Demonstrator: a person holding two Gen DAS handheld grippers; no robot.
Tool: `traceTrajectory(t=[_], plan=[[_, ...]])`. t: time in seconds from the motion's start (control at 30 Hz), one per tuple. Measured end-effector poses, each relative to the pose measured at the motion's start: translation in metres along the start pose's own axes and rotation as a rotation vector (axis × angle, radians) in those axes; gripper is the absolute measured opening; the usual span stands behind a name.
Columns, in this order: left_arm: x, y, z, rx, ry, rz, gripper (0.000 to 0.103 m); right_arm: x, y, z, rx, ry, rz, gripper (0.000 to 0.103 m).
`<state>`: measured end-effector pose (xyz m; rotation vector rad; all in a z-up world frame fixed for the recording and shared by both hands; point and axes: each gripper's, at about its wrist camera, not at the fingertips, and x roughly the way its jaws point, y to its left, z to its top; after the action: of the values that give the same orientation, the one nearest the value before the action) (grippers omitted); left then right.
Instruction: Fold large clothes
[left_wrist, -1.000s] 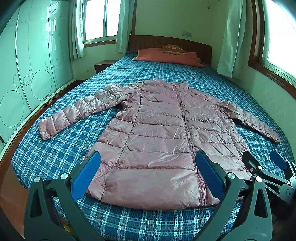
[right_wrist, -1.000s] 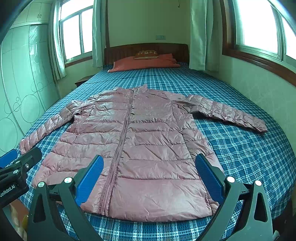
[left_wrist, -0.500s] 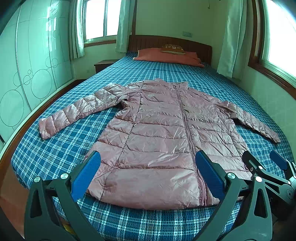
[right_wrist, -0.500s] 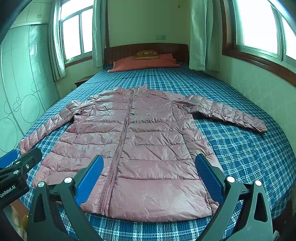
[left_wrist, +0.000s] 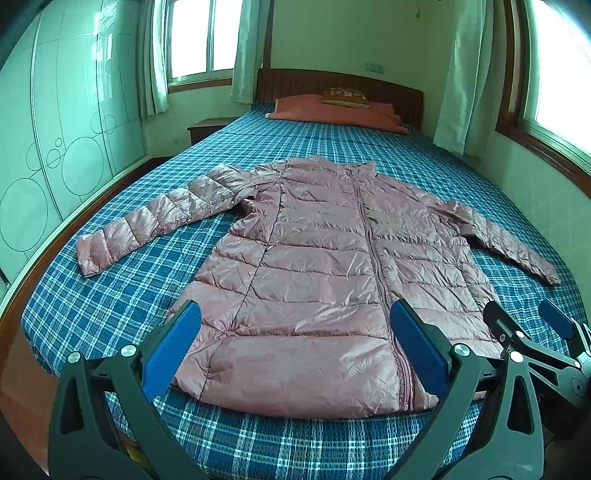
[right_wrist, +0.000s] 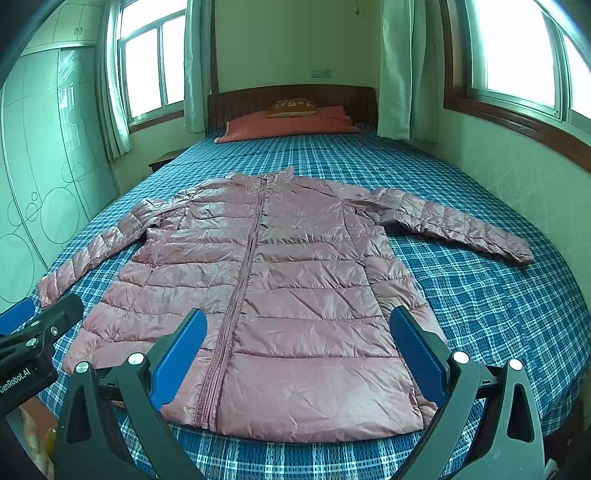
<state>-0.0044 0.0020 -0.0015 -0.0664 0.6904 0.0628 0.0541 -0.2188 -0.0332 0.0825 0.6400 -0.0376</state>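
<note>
Lying flat across a bed (left_wrist: 122, 295) covered in a blue plaid sheet, a pink quilted puffer jacket (left_wrist: 314, 280) is spread front side up, zipped shut, with its collar toward the wooden headboard (left_wrist: 332, 83) and its hem at the near edge of the mattress. Both sleeves reach outward and slightly down: the left sleeve (left_wrist: 155, 221) angles toward the wardrobe side, and the right sleeve (right_wrist: 454, 225) stretches toward the wall with the window.

The left tool (left_wrist: 295, 347) hovers over the hem, its two blue-padded fingers spread wide apart and holding nothing; between them lies the left half of the jacket's lower front, with the zipper (left_wrist: 373, 251) close to the right finger. The right tool (right_wrist: 297, 349) hovers the same way beside it, fingers spread wide and empty, framing the right half of the hem. Whether either tool touches the fabric cannot be told. Each tool also shows at the edge of the other's view, so the two sit side by side at the foot of the bed.

At the head of the bed rests an orange-red pillow (right_wrist: 288, 123) with a small brown cushion (right_wrist: 291, 107) on top. Pale green curtains (right_wrist: 397, 66) hang at bright windows on two walls. A light green wardrobe (left_wrist: 55, 129) patterned with circles stands along the left side of the room, and a dark wooden nightstand (left_wrist: 208, 127) sits beside the headboard.
</note>
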Motion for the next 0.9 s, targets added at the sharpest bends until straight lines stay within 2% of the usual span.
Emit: traceTrajectory(t=[0.3,0.47,0.57,0.7,0.8,0.9], plan=[[0.024,0.007,0.001,-0.023,0.019,-0.002,0.101,0.017,-0.006,0.001,0.022,0.026,0.007,0.098],[0.055,0.025,0.010,-0.052,0.050,-0.006,0.101,0.038,-0.030,0.009,0.095,0.014,-0.013,0.098],[0.078,0.042,0.020,-0.087,0.072,0.008,0.101,0.055,-0.060,0.017,0.200,0.012,0.013,0.098],[0.113,0.077,0.035,-0.200,0.121,0.001,0.101,0.083,-0.114,0.030,0.328,0.048,0.004,0.098],[0.135,0.101,0.040,-0.271,0.154,0.011,0.101,0.103,-0.171,0.036,0.470,0.043,-0.012,0.098],[0.159,0.128,0.043,-0.348,0.172,0.059,0.101,0.122,-0.239,0.032,0.653,0.010,-0.010,0.098]])
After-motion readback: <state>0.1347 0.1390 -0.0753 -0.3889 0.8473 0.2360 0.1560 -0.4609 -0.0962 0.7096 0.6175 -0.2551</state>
